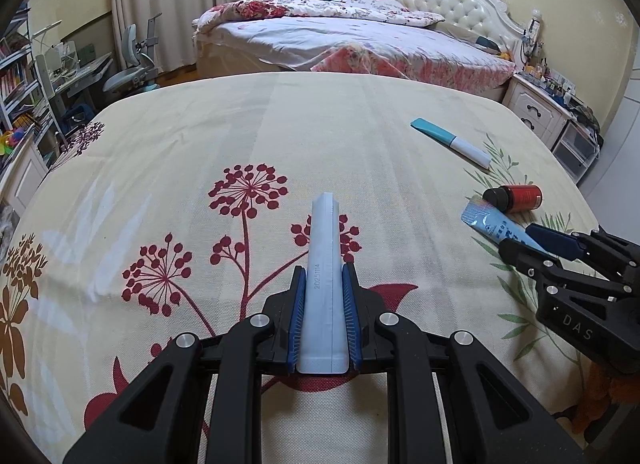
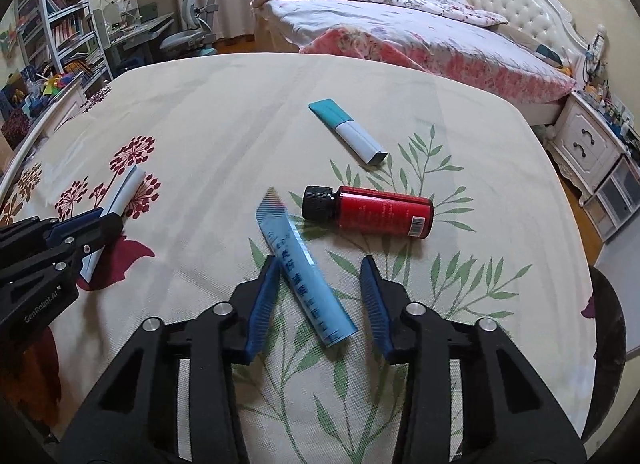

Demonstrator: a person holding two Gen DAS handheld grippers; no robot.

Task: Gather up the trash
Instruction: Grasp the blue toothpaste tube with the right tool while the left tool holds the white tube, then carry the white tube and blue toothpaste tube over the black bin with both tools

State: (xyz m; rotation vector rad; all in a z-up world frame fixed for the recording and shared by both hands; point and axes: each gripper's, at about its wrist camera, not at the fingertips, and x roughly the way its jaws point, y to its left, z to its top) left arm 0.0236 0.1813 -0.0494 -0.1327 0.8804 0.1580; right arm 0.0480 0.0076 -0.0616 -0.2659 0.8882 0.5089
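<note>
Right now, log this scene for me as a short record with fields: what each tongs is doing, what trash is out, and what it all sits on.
surface: floral cloth
left tongs: shut on pale grey box
right tongs: open, straddling blue sachet, not gripping it
red bottle: on its side, black cap, just beyond the sachet
teal and white box: lying flat, farther back, untouched
background: bed, desk area at left
</note>
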